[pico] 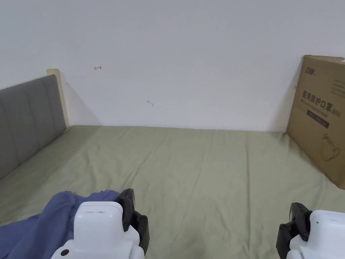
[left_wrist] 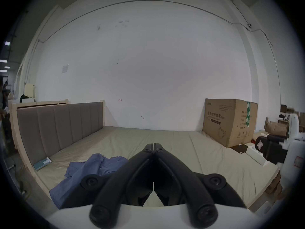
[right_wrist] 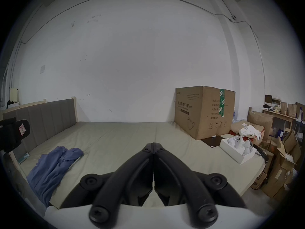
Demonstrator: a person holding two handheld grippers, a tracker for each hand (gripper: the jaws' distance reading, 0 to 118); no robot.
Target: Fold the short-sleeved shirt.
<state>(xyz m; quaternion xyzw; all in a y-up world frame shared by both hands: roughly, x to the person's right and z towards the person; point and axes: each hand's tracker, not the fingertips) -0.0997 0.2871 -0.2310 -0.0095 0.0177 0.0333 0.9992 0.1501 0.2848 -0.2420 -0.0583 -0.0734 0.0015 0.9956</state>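
A blue short-sleeved shirt (pico: 40, 222) lies crumpled at the near left corner of the bed, partly hanging over its front edge (right_wrist: 49, 169). My left gripper (left_wrist: 153, 144) hovers above the bed just right of the shirt (left_wrist: 92, 171), its jaws shut together with nothing between them. My right gripper (right_wrist: 153, 143) is held over the near right part of the bed, also shut and empty. In the head view the left gripper (pico: 129, 205) and right gripper (pico: 296, 216) show at the bottom edge, well apart.
The bed has a pale green sheet (pico: 202, 162) and a grey padded headboard (pico: 27, 121) on the left. A large cardboard box (pico: 320, 114) stands at the far right. A white tray with white items (right_wrist: 237, 146) sits on the bed's right edge. A white wall stands behind.
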